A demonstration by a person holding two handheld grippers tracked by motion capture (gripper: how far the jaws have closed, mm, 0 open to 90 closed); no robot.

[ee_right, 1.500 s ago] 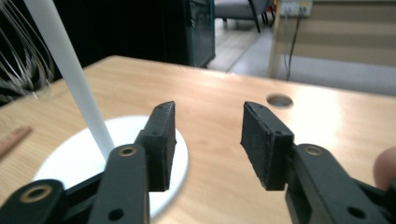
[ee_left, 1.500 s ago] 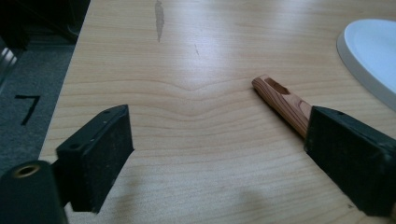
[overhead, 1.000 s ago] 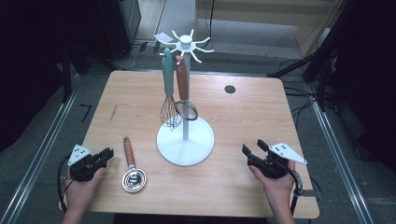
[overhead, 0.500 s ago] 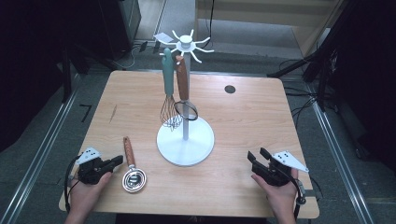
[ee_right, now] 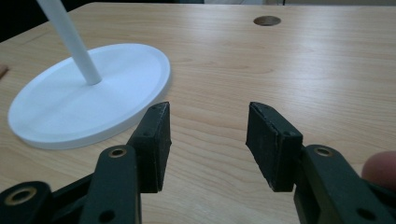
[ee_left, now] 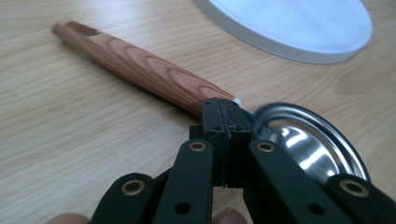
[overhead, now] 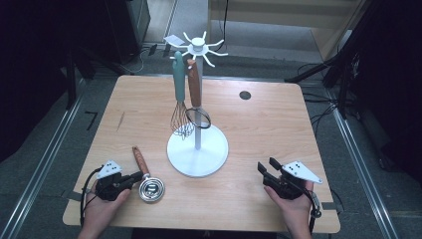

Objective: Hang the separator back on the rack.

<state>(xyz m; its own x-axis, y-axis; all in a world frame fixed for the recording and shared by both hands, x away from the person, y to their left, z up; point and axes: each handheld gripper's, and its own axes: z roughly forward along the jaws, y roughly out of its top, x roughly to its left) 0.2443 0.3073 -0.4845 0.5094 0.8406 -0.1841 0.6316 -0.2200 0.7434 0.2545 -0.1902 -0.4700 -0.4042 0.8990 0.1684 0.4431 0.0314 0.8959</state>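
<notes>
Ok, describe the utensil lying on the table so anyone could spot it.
Start at the white stand mid-table, then look toward its near left. The strainer lies flat there, wooden handle and shiny metal bowl, unlike the whisk hanging on the stand.

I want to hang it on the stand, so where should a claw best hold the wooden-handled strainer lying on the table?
Probably at the wooden handle, near its middle, coming from above with the jaws across it: it lies flat, slim and straight, while the metal bowl is round and wide.

A wooden-handled steel strainer lies flat near the table's front-left edge.
</notes>
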